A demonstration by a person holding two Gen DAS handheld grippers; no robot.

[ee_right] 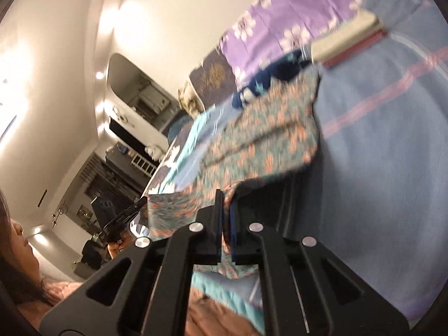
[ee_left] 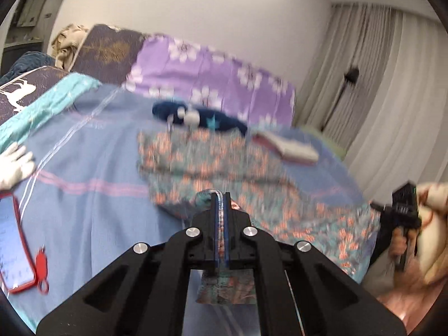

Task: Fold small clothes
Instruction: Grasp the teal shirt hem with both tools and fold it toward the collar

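A small teal garment with an orange flower print (ee_left: 212, 162) lies spread on the blue bed sheet (ee_left: 84, 154), its near edge lifted. My left gripper (ee_left: 222, 196) is shut on that edge, with cloth showing between the pads. In the right wrist view the same garment (ee_right: 268, 128) hangs from my right gripper (ee_right: 226, 196), which is shut on another part of the edge. Each gripper shows in the other's view: the right one (ee_left: 376, 206) at the far right, the left one (ee_right: 141, 202) at the left. The views are blurred.
A navy garment (ee_left: 201, 119) and a folded white and pink piece (ee_left: 285, 147) lie beyond the floral one. A phone in a red case (ee_left: 14, 243) and a white glove-like item (ee_left: 14, 165) sit at the left. Purple flowered bedding (ee_left: 212, 78) lies behind.
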